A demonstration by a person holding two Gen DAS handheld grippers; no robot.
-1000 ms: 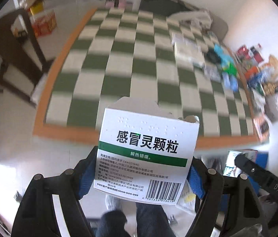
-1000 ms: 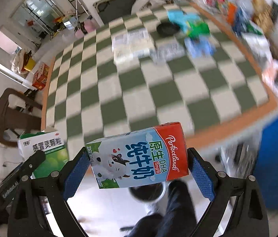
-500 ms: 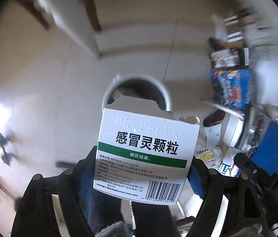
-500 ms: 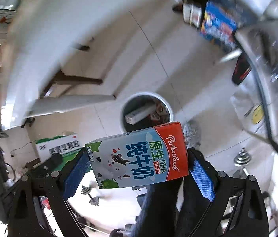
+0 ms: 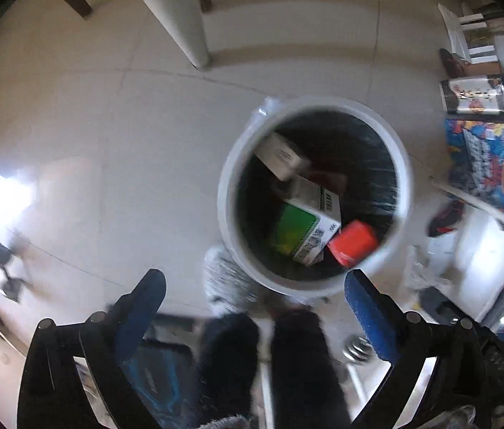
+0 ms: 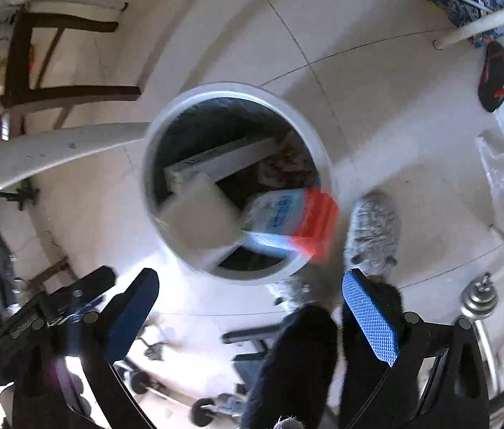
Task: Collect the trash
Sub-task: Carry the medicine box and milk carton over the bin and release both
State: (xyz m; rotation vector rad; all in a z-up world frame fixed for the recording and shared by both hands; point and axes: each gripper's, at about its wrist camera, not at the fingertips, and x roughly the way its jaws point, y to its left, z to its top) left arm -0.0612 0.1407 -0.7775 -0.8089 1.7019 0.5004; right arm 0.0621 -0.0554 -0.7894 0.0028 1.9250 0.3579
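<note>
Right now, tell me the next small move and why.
Probably lift both away from the bin and turn back for more trash. The left hand-held gripper and right hand-held gripper are open and empty; the green box and milk carton are already at the bin.

Milk carton [image 6: 289,220]: motion-smeared at bin rim [image 6: 309,136], print unreadable, contact with rim not determinable
Medicine box [image 5: 309,227]: blurred inside bin [image 5: 227,186], lettering illegible, lower end hidden behind near wall
Red item [image 5: 354,243]: smeared, identity unclear
Pale boxes [image 5: 282,155] deeper down: partly covered, labels too blurred to read
Bin floor: dark, contents indistinct
Grey slipper [image 6: 373,232]: heel hidden behind dark trouser leg [image 6: 370,325]
Dumbbell [image 6: 479,298]: partly cut off at frame edge
</note>
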